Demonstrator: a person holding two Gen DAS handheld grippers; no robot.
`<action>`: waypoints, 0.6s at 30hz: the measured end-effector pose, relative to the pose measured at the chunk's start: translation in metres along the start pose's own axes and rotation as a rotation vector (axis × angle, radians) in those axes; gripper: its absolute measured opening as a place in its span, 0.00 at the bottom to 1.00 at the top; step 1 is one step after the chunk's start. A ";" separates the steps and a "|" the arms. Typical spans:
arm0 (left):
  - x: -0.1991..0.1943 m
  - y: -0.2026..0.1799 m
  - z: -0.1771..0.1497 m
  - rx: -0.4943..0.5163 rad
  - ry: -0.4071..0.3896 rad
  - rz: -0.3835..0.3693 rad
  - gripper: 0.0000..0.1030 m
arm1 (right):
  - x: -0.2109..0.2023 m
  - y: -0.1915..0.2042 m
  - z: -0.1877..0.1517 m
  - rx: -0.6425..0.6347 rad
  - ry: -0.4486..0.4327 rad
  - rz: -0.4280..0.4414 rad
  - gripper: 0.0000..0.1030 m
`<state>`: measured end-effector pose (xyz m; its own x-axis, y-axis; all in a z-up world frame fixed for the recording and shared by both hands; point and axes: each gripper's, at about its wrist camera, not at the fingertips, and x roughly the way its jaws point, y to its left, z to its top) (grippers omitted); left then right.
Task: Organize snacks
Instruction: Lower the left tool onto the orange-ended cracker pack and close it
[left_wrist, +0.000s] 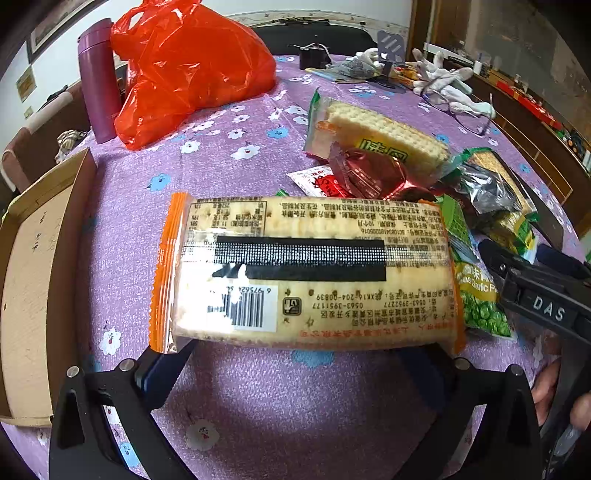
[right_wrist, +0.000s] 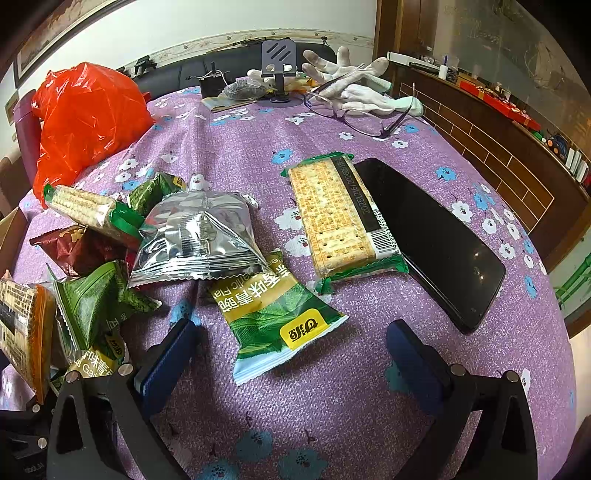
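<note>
My left gripper (left_wrist: 306, 354) is shut on an orange-edged cracker pack (left_wrist: 306, 273), held back side up across its fingertips just above the purple tablecloth (left_wrist: 295, 406); the pack hides the tips. That pack shows at the left edge of the right wrist view (right_wrist: 22, 325). My right gripper (right_wrist: 291, 350) stands open, with a green pea packet (right_wrist: 273, 325) lying flat between its blue fingers (right_wrist: 166, 354). Beyond it lie a silver packet (right_wrist: 199, 236), a green-edged cracker pack (right_wrist: 332, 218) and a dark red packet (right_wrist: 77, 247). The right gripper (left_wrist: 491, 254) reaches in from the right of the left view.
An open cardboard box (left_wrist: 33, 295) sits at the table's left edge. A red plastic bag (left_wrist: 184, 70) and a purple flask (left_wrist: 98, 81) stand at the back left. A black phone (right_wrist: 432, 240) lies beside the crackers. Glasses (right_wrist: 354, 114), white gloves (right_wrist: 354, 85) and a phone stand (right_wrist: 279, 62) are at the back.
</note>
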<state>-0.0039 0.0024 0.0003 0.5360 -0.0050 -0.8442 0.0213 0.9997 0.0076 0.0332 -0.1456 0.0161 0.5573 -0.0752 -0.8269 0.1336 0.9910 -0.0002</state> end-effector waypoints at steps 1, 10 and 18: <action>-0.001 0.001 -0.001 0.008 0.005 -0.007 1.00 | 0.000 0.000 0.000 -0.001 0.000 0.001 0.99; -0.041 0.010 -0.018 0.111 -0.102 -0.047 1.00 | -0.002 -0.005 0.000 -0.011 0.006 0.056 0.99; -0.061 0.027 -0.025 0.097 -0.142 -0.078 1.00 | -0.008 0.003 -0.002 -0.041 0.036 0.127 0.99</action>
<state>-0.0577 0.0299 0.0387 0.6434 -0.0923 -0.7599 0.1451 0.9894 0.0026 0.0276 -0.1415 0.0217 0.5381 0.0542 -0.8411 0.0302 0.9961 0.0835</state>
